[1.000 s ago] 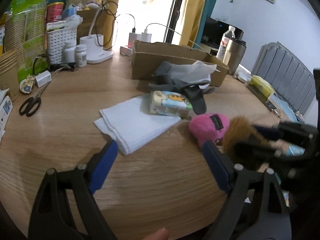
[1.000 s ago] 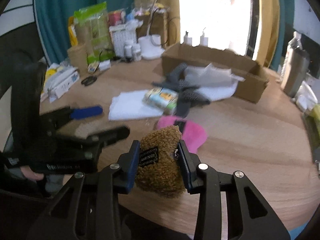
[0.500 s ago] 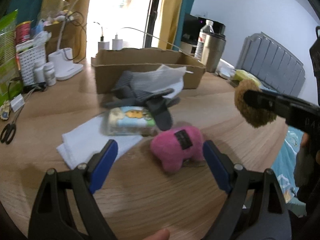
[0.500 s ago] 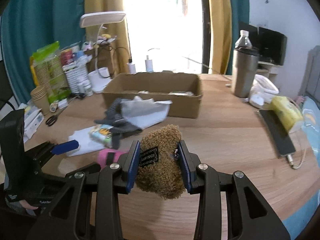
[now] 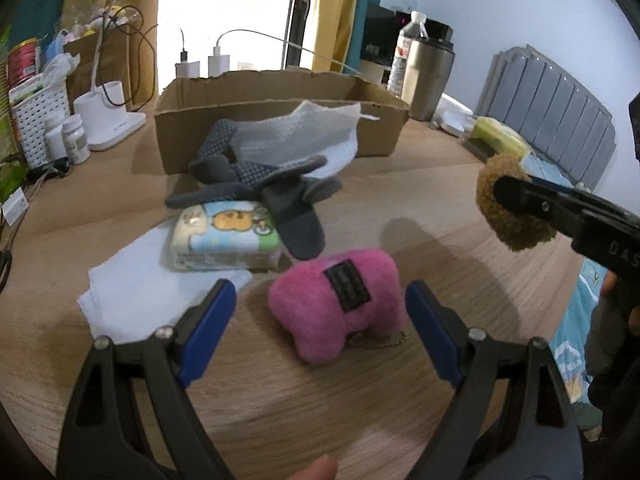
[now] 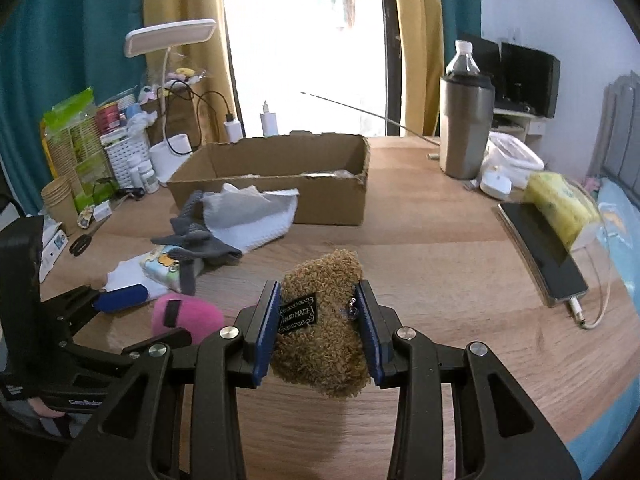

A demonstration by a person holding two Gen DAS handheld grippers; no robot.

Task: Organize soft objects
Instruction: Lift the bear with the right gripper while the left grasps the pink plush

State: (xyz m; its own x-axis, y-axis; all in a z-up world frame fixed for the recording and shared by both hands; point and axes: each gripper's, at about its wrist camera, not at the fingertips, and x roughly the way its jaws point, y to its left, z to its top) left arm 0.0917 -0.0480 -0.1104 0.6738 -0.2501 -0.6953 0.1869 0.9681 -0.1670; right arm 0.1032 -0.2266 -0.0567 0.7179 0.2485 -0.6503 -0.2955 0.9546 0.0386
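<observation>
Brown plush (image 6: pixel 320 322) clamped in right tool (image 6: pixel 319 330) near cardboard box (image 6: pixel 276 178); left tool (image 5: pixel 320 318) spread wide around pink plush (image 5: pixel 336 302).

Counting two plush toys: one pink plush toy (image 5: pixel 340 300) and one brown plush toy (image 6: pixel 324 324). Also lying about: one cardboard box (image 6: pixel 276 176), one tissue pack (image 5: pixel 224 240), two white cloths (image 5: pixel 136 284) (image 6: pixel 256 216), one grey glove (image 5: pixel 260 184), one steel tumbler (image 6: pixel 466 128), one phone (image 6: pixel 540 252), one pair of scissors (image 6: pixel 82 242), two pill bottles (image 5: pixel 66 142).
</observation>
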